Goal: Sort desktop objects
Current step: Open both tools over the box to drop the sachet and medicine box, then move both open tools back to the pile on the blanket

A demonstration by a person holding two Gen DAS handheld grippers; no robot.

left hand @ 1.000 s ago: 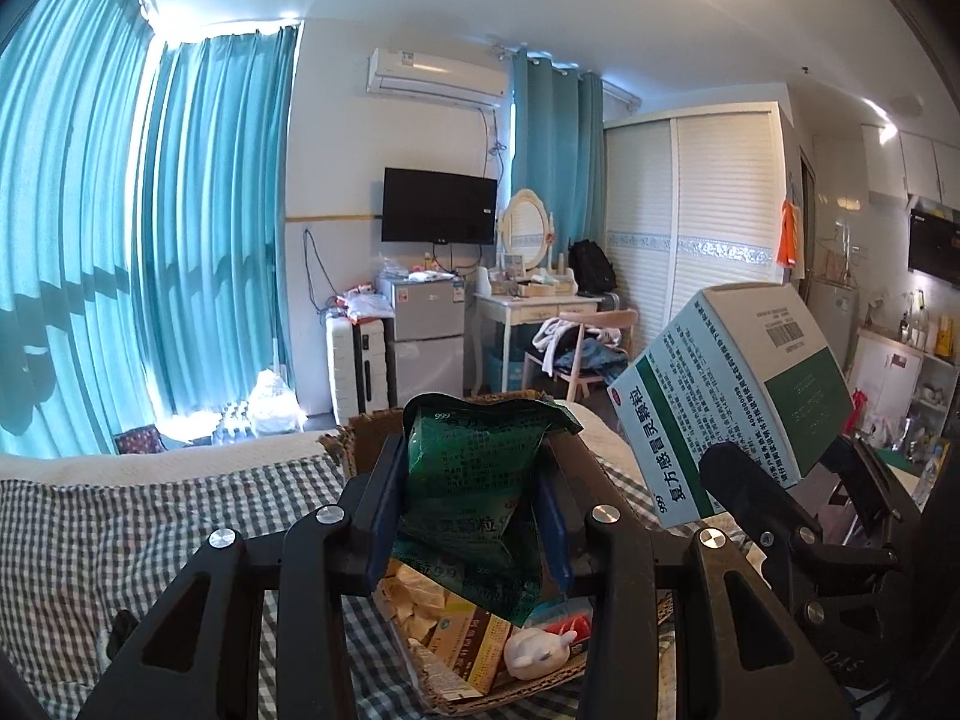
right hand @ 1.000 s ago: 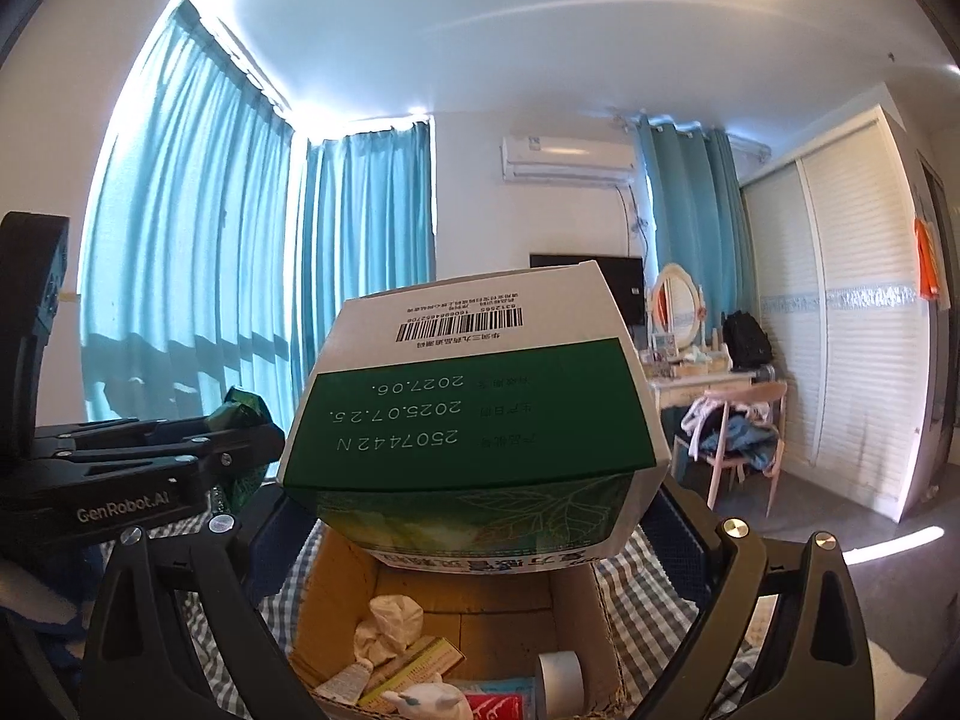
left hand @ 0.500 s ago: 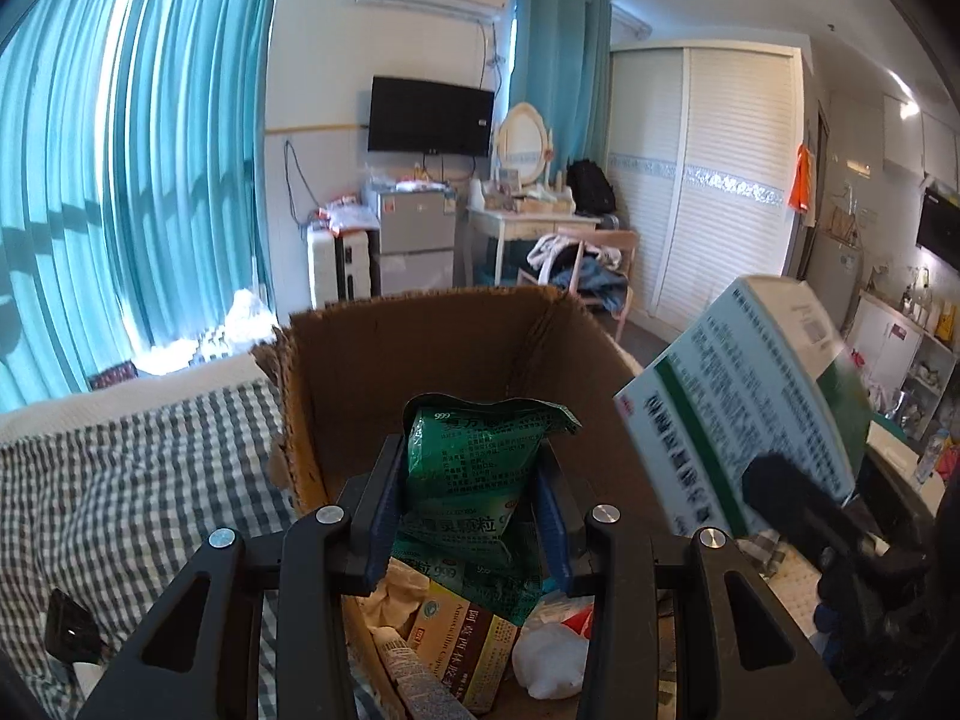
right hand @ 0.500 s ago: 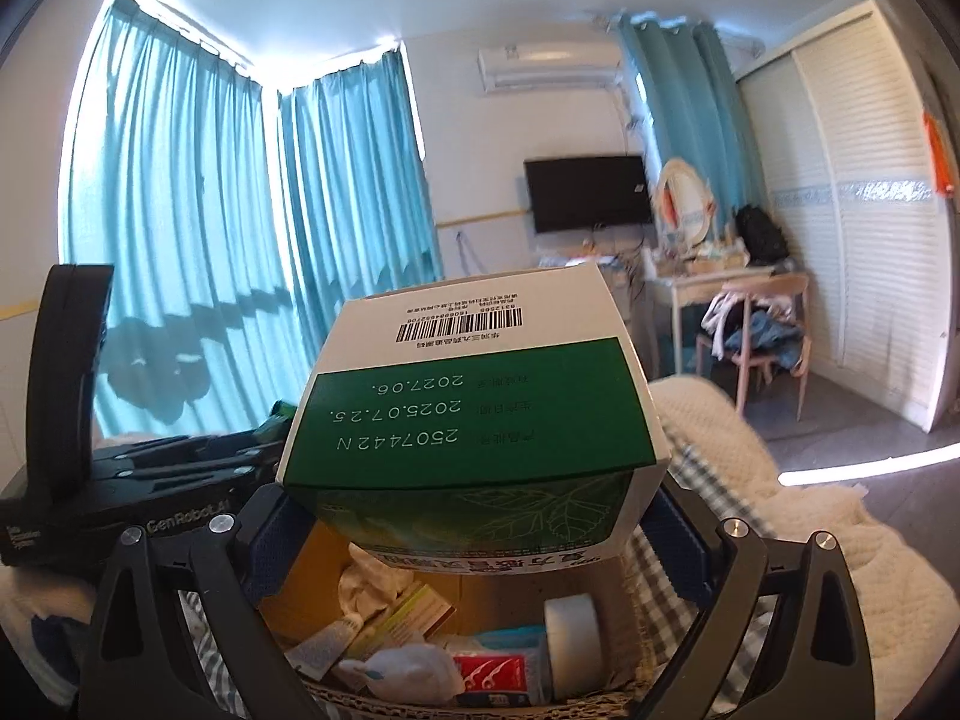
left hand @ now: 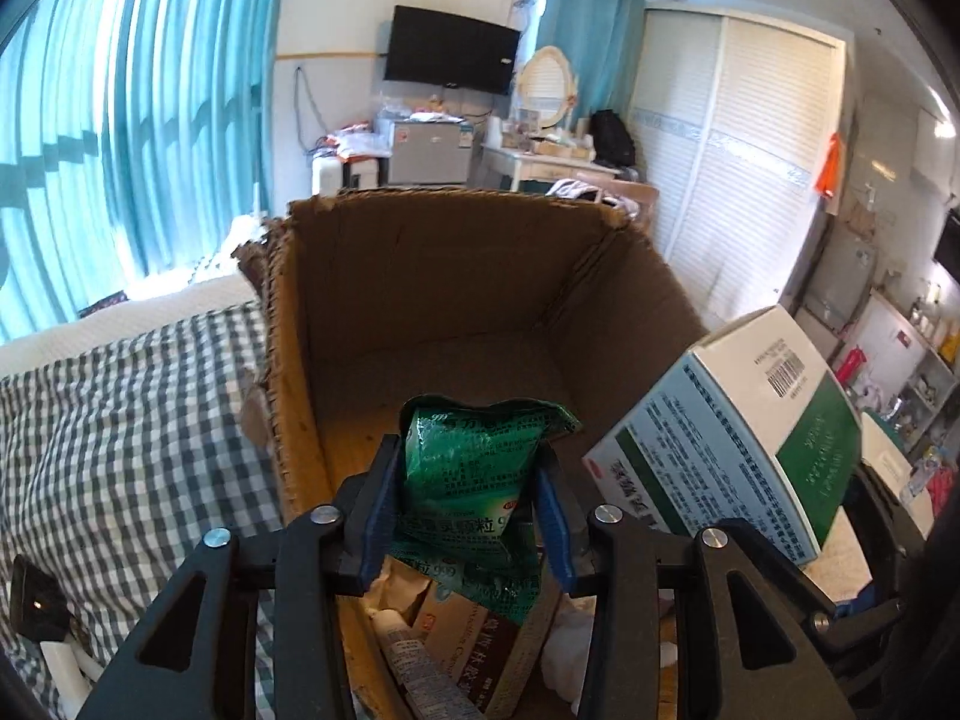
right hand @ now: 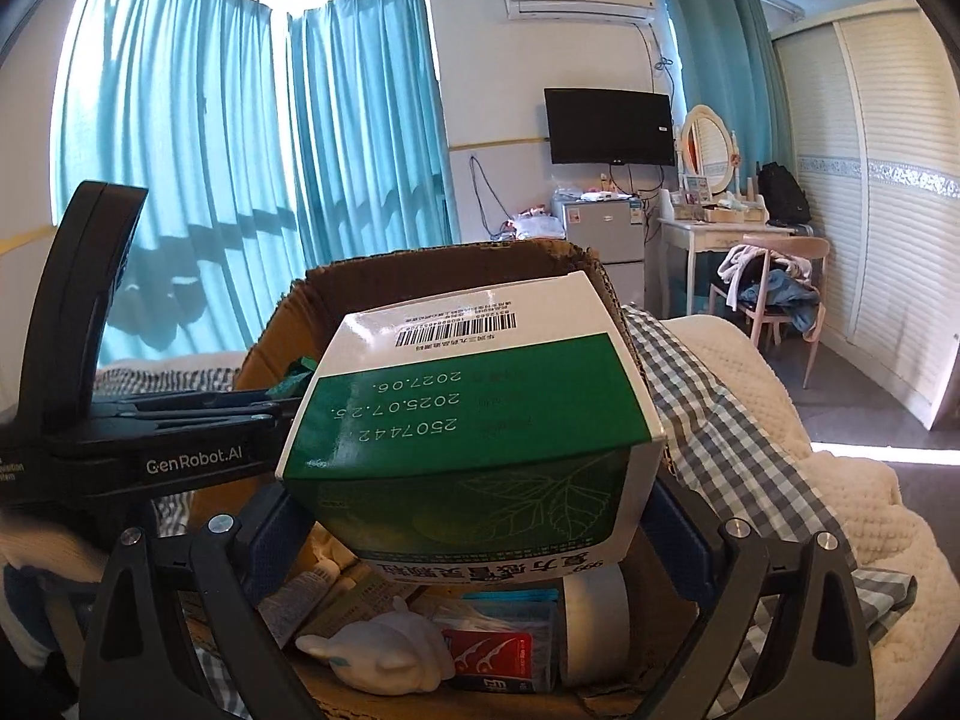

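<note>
My left gripper point(left hand: 467, 450) hangs over the open cardboard box point(left hand: 432, 276) with a crumpled green packet point(left hand: 462, 498) upright between its blue pads. Its jaws are opening, and the pads still touch the packet. To its right a green-and-white medicine box point(left hand: 738, 438) tilts over the carton's right wall. In the right wrist view my right gripper point(right hand: 474, 516) is shut on that medicine box point(right hand: 480, 396), holding it by both sides above the carton point(right hand: 420, 270). The left gripper's black body point(right hand: 150, 456) reaches in from the left.
In the carton lie a white animal figure point(right hand: 384, 654), a tape roll point(right hand: 594, 618), a red floss pack point(right hand: 492, 654), a tube point(left hand: 414, 660) and a brown carton point(left hand: 468, 648). It stands on a checked cloth point(left hand: 120, 450) over a white blanket point(right hand: 780, 420). A small black item point(left hand: 33, 600) lies left.
Both grippers have sunk and tipped down toward the cardboard box with their loads. The carton's inside now fills the left wrist view, and the medicine box sits lower beside it.
</note>
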